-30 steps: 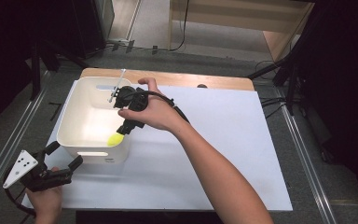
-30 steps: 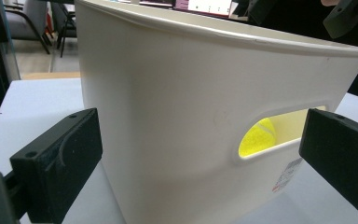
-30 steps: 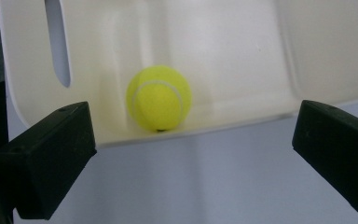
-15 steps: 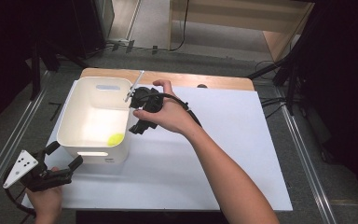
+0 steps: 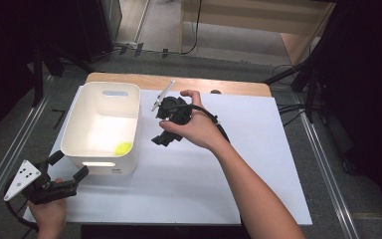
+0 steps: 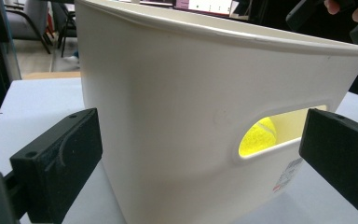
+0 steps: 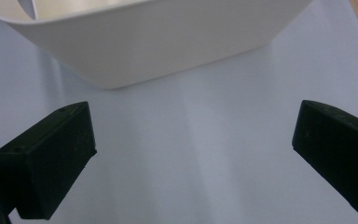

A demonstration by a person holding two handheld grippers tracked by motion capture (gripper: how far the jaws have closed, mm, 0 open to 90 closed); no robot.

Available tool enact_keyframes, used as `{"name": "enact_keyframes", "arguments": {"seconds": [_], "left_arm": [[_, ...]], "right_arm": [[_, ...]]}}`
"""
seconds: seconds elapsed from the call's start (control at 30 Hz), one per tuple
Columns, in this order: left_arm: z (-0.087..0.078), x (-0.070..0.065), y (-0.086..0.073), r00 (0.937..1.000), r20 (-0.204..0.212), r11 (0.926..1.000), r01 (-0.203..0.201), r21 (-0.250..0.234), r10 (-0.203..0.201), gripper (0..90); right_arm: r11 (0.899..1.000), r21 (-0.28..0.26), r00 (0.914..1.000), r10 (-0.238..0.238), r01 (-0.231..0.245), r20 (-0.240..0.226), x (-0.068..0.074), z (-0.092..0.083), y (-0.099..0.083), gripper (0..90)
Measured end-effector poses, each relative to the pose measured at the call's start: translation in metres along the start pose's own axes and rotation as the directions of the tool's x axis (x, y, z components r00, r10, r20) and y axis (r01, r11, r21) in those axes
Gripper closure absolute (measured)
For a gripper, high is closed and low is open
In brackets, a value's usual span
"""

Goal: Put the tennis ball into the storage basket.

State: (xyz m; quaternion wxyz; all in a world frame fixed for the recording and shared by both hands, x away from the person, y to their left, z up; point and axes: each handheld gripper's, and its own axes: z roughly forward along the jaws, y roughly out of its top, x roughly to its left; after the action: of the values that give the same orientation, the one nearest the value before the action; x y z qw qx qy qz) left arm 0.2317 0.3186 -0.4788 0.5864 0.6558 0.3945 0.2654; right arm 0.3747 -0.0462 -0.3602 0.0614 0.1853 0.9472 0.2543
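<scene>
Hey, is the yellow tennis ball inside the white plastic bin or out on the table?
Inside. The yellow tennis ball lies on the floor of the white plastic bin and shows through its handle slot.

Smooth glossy plastic bin (image 5: pixel 131 107), fuzzy felt ball (image 5: pixel 124 148), matt white tabletop (image 5: pixel 258 149), wooden edge (image 5: pixel 129 78)

- The ball (image 5: pixel 124 148) was yellow-green, a tennis ball by its seam, and lay on the bin's floor near the near wall, showing through the handle slot (image 6: pixel 259 137).
- The bin (image 5: pixel 131 130) was white, open-topped and upright, with a slot handle in each end wall, standing on the surface's left part.
</scene>
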Motion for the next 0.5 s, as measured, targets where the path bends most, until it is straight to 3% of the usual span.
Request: {"name": "enact_keyframes", "arguments": {"seconds": [0.5], "left_arm": [[0.0, 0.0, 0.0, 1.0, -0.001, 1.0, -0.003, 0.004, 0.003, 0.0]], "right_arm": [[0.999, -0.034, 0.999, 0.041, -0.041, 0.018, -0.002, -0.006, -0.033, 0.0]]}}
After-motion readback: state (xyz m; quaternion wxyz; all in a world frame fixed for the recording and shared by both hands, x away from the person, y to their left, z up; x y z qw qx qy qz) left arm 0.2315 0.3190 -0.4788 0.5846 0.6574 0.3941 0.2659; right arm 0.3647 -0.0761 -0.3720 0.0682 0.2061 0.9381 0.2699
